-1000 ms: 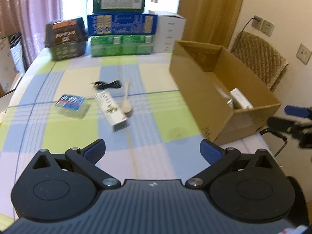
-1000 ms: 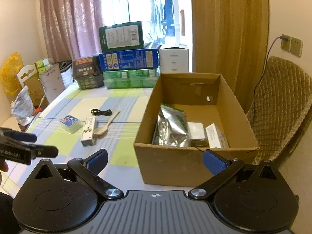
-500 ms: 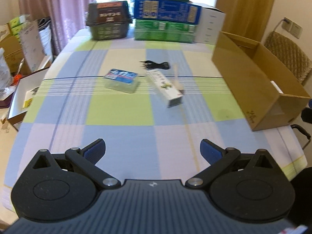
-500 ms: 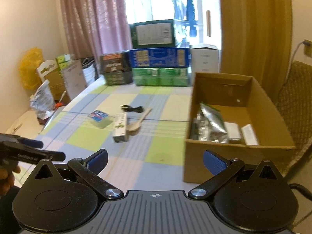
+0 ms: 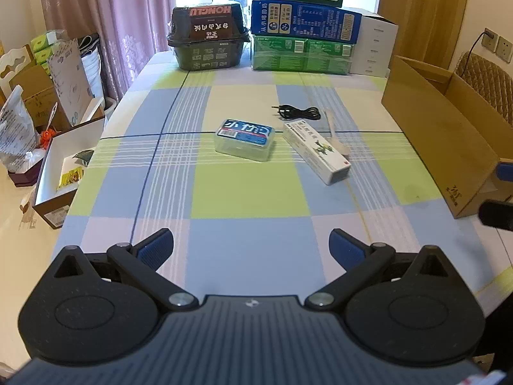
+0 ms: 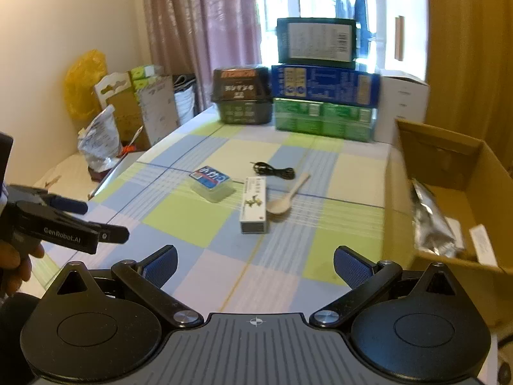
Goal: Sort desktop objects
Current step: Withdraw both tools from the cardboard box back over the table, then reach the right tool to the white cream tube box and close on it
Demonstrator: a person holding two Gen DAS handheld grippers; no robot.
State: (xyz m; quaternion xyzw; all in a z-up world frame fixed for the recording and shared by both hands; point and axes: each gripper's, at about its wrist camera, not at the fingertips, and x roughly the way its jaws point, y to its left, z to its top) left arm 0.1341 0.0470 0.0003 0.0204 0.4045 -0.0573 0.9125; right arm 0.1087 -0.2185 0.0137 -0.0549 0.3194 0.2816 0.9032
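Both grippers are hanging empty above the near edge of the worktop (image 5: 250, 231): the left gripper (image 5: 250, 246) is holding its two blue-padded fingers wide apart over the checked cloth, and the right gripper (image 6: 255, 266) is doing the same, with nothing between the pads of either. In the right wrist view a hand (image 6: 16, 256) is showing at the left edge, gripping the left tool. Farther out, four loose things are lying together mid-worktop: one clear plastic case with a blue label (image 5: 245, 139), one long white carton (image 5: 315, 151) just to its right, one pale spoon (image 6: 285, 197) lying just beside the carton's far side, and one coiled black cable (image 5: 296, 112) behind them. One open cardboard box (image 6: 449, 173) is sitting at the right edge, holding one silver foil pouch (image 6: 429, 218) and some white packets that are blurring too much to count. Along the far edge, one dark noodle tub (image 5: 208, 37) is standing beside a stack of three printed boxes (image 5: 303, 24), with one white box (image 5: 373, 46) at its right.
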